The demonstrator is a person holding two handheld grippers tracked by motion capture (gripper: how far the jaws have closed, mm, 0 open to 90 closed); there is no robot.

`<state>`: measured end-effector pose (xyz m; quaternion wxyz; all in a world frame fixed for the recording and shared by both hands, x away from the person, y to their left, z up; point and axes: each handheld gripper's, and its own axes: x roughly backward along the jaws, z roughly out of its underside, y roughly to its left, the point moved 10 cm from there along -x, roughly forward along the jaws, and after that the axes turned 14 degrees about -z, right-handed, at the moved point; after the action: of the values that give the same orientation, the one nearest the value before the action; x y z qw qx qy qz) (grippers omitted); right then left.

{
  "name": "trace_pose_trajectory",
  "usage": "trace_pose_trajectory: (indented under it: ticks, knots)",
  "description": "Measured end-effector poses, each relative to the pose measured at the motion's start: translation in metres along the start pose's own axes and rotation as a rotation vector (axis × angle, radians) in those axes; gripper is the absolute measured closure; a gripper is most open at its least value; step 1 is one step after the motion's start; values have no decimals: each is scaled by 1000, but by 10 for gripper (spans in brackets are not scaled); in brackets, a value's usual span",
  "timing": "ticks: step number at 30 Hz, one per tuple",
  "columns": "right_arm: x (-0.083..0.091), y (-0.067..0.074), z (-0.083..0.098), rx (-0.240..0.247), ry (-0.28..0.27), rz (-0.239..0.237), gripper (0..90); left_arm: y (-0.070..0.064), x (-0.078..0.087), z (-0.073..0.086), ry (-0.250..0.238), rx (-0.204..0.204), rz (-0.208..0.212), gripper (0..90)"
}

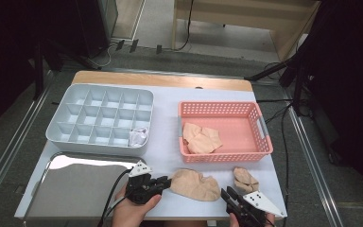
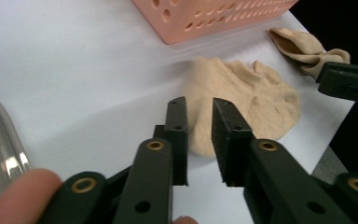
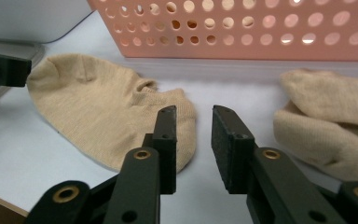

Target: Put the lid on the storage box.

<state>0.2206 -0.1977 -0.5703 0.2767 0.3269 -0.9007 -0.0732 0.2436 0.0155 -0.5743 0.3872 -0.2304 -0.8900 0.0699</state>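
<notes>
High view: flat beige sock [image 1: 194,185] lies near table's front edge between my left gripper [image 1: 163,181] and right gripper [image 1: 229,195], both slightly parted, empty; soft, limp, so I'd pinch its edges.

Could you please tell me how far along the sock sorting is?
Done: one white bundle sits in the divider tray. In hand: both grippers, left and right, flank the flat beige sock, jaws empty. Left: the crumpled sock and socks in the pink basket.
</notes>
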Motion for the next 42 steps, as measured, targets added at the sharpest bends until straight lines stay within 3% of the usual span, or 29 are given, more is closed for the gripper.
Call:
trace_pose_trajectory:
  ticks: [4, 8, 13, 16, 19, 22, 24, 27, 31, 33, 37, 42]
  knots:
    - [-1, 1, 2, -23, -10, 3, 675, 0, 2, -8, -57, 30, 19, 599]
    - [-11, 6, 10, -29, 20, 9, 641, -1, -3, -7, -52, -15, -26, 561]
    - [-22, 7, 18, -4, 59, 55, 655, 4, -8, -4, -32, -41, -51, 784]
    - [-25, 8, 19, 20, 66, 64, 745, 9, -11, 0, -2, -51, -73, 891]
    - [-25, 7, 18, 22, 74, 46, 844, 9, -14, 5, 23, -70, -78, 900]
    - [-26, 2, 13, 45, 76, 69, 860, 5, -13, 8, 45, -68, -51, 900]
    - [-24, -4, 9, 42, 65, 88, 861, 1, -12, 8, 54, -43, -15, 900]
    - [-24, -12, 5, 52, 62, 95, 855, 0, -12, 9, 59, -34, 0, 900]
    - [-13, -10, -6, 26, -2, 70, 757, -1, -3, 4, -5, -34, 40, 714]
    - [-2, -10, -15, 25, -43, 69, 715, 1, 2, 3, -40, -51, 28, 620]
    - [24, -19, -25, 11, -86, 102, 670, 7, 17, 3, -102, -81, 16, 549]
    - [47, -48, -26, -36, -125, 163, 611, 13, 29, 2, -135, -97, 15, 535]
